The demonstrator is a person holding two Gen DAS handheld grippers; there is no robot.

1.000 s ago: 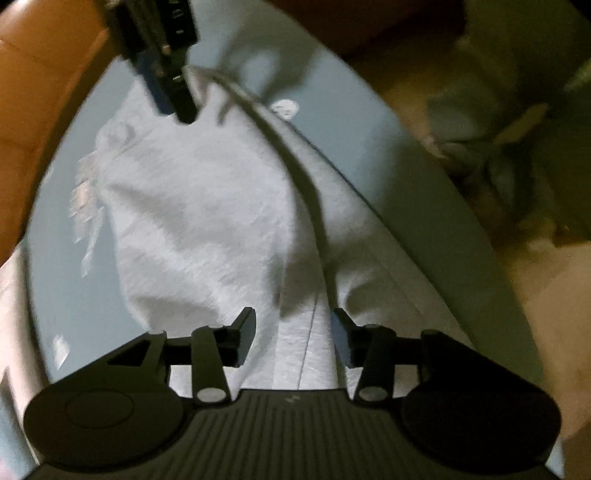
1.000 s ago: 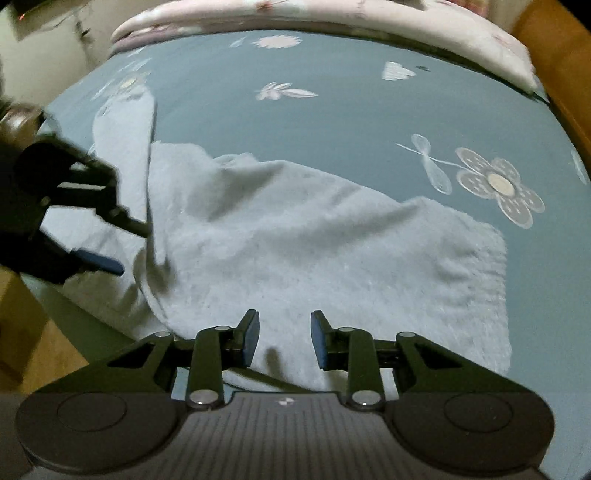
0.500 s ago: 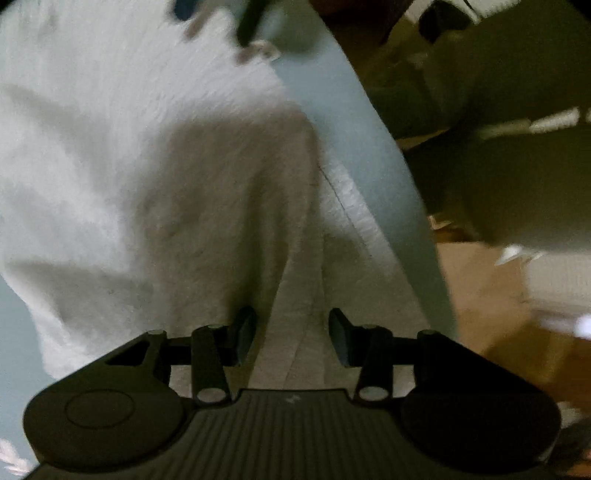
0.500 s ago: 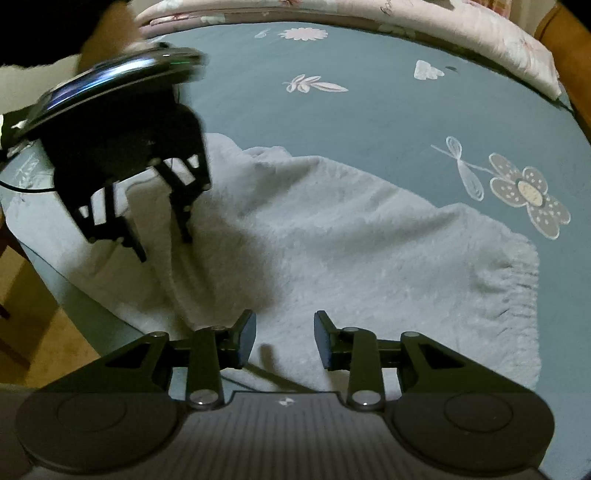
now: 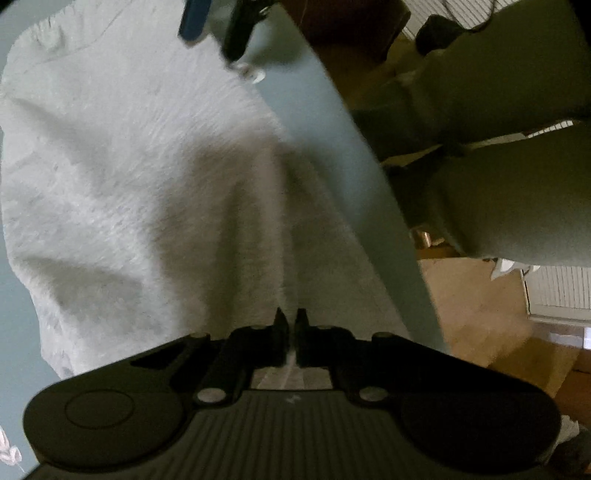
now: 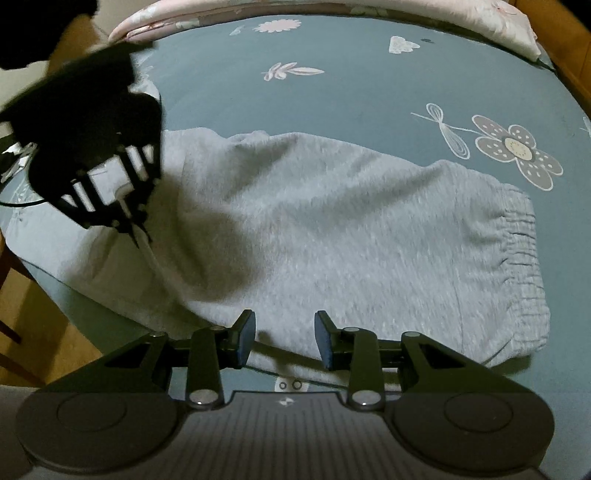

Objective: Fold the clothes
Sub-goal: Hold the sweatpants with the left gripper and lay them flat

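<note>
Light grey sweatpants (image 6: 351,229) lie on a blue-grey floral bedsheet (image 6: 351,92), elastic waistband (image 6: 517,266) at the right. My left gripper (image 5: 291,325) is shut on a raised ridge of the grey fabric (image 5: 147,184) near the bed's edge; it also shows in the right wrist view (image 6: 136,232) at the left end of the pants. My right gripper (image 6: 284,336) is open and empty, hovering over the pants' near edge; its fingers show at the top of the left wrist view (image 5: 236,33).
The bed's edge (image 5: 369,177) runs diagonally, with wooden floor (image 5: 480,314) beyond it. A person's legs in olive trousers (image 5: 498,147) stand beside the bed. A pink floral quilt (image 6: 332,7) lies along the far side. A wooden bed frame (image 6: 554,48) is at the right.
My left gripper has gone from open to shut, pinching the grey fabric near the bed's edge. The right gripper stays open and has shifted slightly along the pants.
</note>
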